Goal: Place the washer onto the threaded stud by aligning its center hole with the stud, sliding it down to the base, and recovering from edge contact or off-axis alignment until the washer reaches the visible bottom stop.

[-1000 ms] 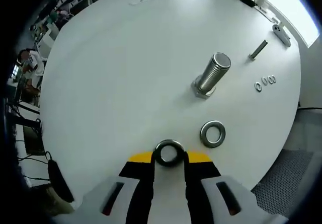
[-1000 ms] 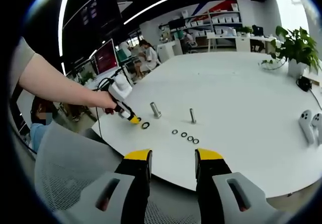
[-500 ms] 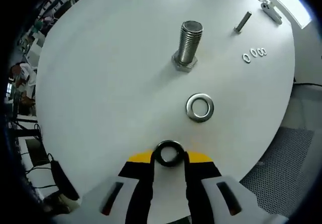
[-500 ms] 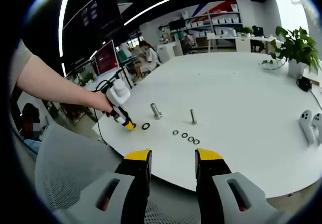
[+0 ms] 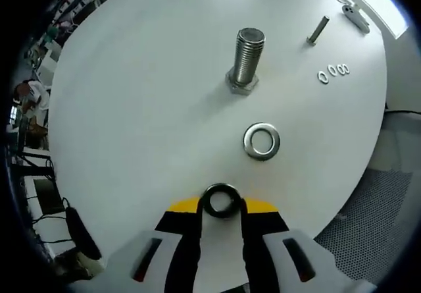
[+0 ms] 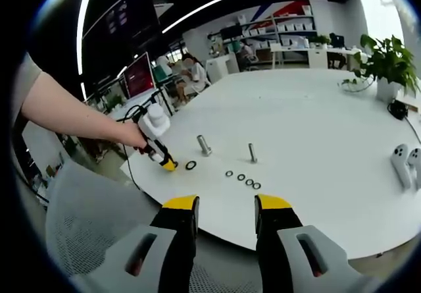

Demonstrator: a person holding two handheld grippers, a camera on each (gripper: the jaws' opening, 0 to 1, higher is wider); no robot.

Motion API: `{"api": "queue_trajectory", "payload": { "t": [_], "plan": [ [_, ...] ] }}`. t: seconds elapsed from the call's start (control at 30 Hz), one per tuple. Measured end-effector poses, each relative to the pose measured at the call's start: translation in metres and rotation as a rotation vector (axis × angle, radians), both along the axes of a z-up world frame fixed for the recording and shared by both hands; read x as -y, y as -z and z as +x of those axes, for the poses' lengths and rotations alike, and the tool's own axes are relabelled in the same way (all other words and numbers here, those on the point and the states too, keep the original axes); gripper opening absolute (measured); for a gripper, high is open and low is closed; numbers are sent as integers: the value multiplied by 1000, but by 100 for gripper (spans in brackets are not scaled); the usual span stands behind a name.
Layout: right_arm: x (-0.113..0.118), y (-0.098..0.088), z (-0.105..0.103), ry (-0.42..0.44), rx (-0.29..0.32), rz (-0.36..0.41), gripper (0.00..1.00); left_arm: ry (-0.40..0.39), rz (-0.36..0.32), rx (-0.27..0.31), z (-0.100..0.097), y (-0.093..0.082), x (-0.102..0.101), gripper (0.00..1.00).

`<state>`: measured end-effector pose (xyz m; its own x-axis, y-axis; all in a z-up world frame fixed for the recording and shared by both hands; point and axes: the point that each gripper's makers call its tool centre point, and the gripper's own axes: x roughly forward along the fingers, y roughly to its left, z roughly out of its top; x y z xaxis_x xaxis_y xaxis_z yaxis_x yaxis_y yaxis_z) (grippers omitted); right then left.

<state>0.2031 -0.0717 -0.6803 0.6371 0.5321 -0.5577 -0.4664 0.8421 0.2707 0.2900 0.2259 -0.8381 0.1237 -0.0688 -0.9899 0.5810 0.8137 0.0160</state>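
Left gripper (image 5: 221, 204) clamped on a washer (image 5: 221, 199) at lower centre of the left gripper view, ring pinched by its outer rim between the yellow-tipped jaws, centre hole left clear. Second washer (image 5: 262, 141) flat on the white table (image 5: 131, 108), mid-frame, well apart from the one held. Large threaded stud (image 5: 247, 59) upright at upper centre, hex base down on the table; nothing on its threads yet. Thin stud (image 5: 318, 29) and three small washers (image 5: 332, 72) toward upper right.

Right gripper (image 6: 225, 217) at bottom centre of the right gripper view, jaws apart, nothing between them, off the table edge and far from the work.

Handling, judged: steel ring, stiff, light, smooth, likely to twist or slip in an edge pinch. Rim grip right, since it keeps the hole free. Threads liable to catch the inner edge if tilted; level before lowering over the stud top.
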Motion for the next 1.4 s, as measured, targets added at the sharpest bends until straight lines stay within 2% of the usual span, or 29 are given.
{"api": "queue_trajectory", "payload": {
  "t": [0.37,0.87,1.13,1.4],
  "plan": [
    [0,0,0,0,1,0,36,-22,-6,18,-1,-1,0,19],
    [2,1,1,10,-8,-6,36,76,4,-2,-6,-4,4,19],
    [2,1,1,10,-8,-5,36,93,-17,36,7,-22,10,19],
    [3,1,1,13,-8,-5,36,121,-55,92,29,-46,28,19]
  ]
}}
